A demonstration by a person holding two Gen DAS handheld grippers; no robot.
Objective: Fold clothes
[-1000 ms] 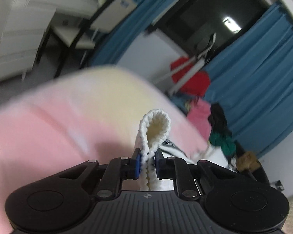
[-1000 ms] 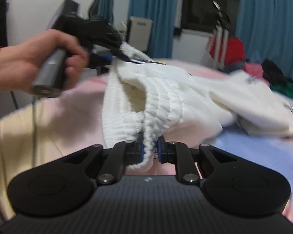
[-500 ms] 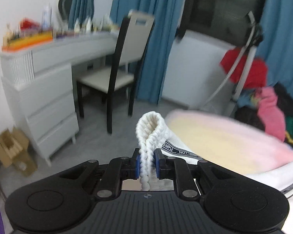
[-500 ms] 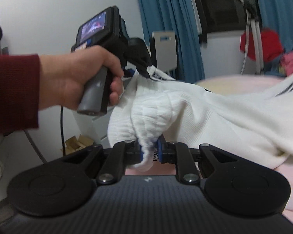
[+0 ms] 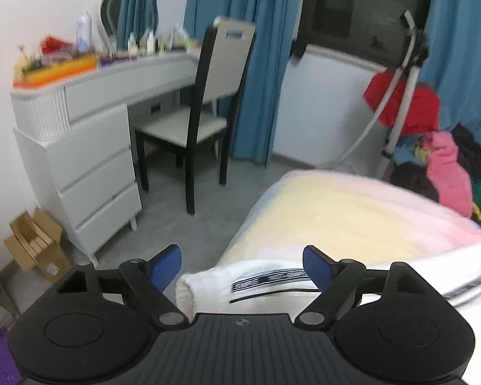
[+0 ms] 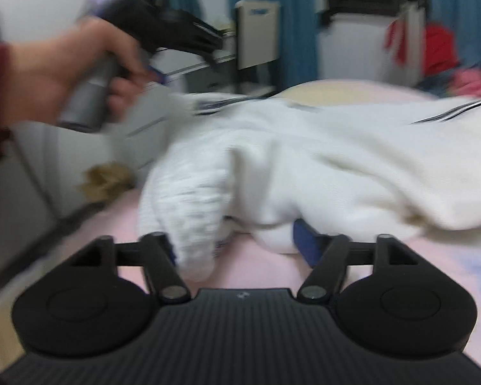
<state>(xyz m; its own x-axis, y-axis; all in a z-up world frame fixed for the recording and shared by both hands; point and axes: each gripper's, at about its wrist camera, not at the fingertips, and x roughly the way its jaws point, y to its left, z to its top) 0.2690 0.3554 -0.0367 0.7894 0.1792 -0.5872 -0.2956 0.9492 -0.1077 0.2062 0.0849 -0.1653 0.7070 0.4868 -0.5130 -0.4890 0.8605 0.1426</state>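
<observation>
A: Quick pass. Where's the garment?

B: White knit garment [image 6: 352,160] lies spread on the bed [image 5: 352,211], over the pastel blanket. Ribbed hem end [image 5: 208,282] sits at the bed's near edge, with a striped label band [image 5: 269,280] showing in the left wrist view.

A: Tongs?

B: Left tongs [image 5: 242,264] are released, blue pads [image 5: 166,264] wide apart, hem lying between and below them, not pinched. Right tongs [image 6: 237,243] are spread too; a ribbed fold [image 6: 195,224] droops against the left finger, but nothing is clamped. Right view is motion-blurred, so contact is hard to tell. The person's hand [image 6: 89,73] holds the other gripper's handle above the hem's far corner.

A: Progress?

B: Judgement only: garment is laid out lengthwise and rumpled near the hem, no neat folded stack visible. Looks like a laying-out or one fold placed; smoothing and further folds seem left. Can't settle how many folds are in it, as the layers aren't readable.

A: Versus earlier frames?

B: Half a second ago both tongs were clenched on the ribbed hem, holding it up off the bed. Now both have let go and the hem has dropped onto the blanket. Left camera view barely shifts: same dresser [image 5: 89,147] and chair [image 5: 205,122].

A: Clutter?

B: A pile of clothes [image 5: 445,173] at the far end of the bed, plus a cardboard box [image 5: 35,247] on the floor.
</observation>
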